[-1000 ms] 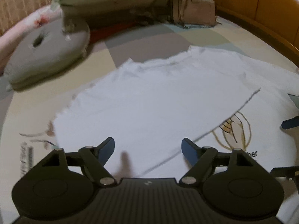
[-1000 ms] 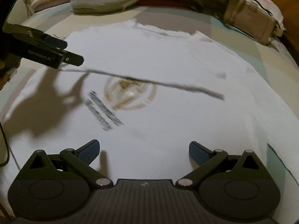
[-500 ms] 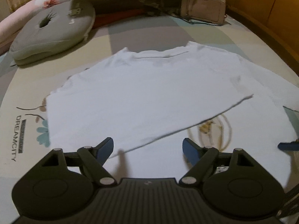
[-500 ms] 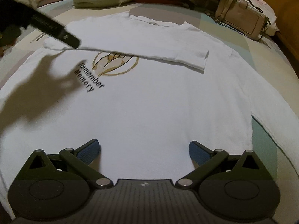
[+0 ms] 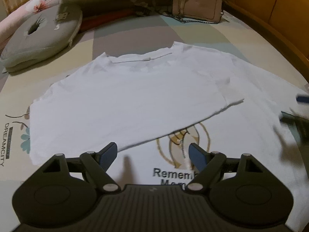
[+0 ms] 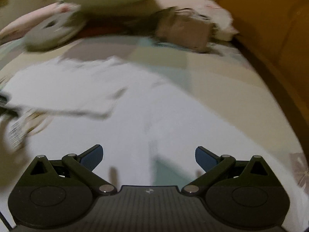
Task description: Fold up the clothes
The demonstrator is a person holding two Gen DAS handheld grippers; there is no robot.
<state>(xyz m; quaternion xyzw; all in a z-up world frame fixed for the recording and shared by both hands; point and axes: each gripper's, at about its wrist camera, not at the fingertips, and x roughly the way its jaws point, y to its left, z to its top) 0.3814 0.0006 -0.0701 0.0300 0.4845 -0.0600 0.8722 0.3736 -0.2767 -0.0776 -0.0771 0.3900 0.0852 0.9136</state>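
A white long-sleeve shirt [image 5: 135,100] lies flat on the bed, front up, with a gold print and the words "Remember Memory". Its left sleeve [image 5: 227,104] is folded across the chest. My left gripper [image 5: 153,154] is open and empty, hovering over the shirt's lower front near the print. My right gripper [image 6: 148,157] is open and empty over the shirt [image 6: 154,116] on its right side; this view is blurred by motion. The right gripper also shows blurred at the right edge of the left wrist view [image 5: 297,112].
A grey ring cushion [image 5: 42,36] lies at the far left. A beige handbag [image 5: 197,2] with a chain sits at the head of the bed beside pillows. A wooden bed frame [image 5: 280,19] runs along the right. The patterned sheet [image 5: 11,139] surrounds the shirt.
Both grippers have drawn back from the shirt. The right gripper has swung to the right toward the shirt's right side, blurring its view. The folded sleeve lies as before.
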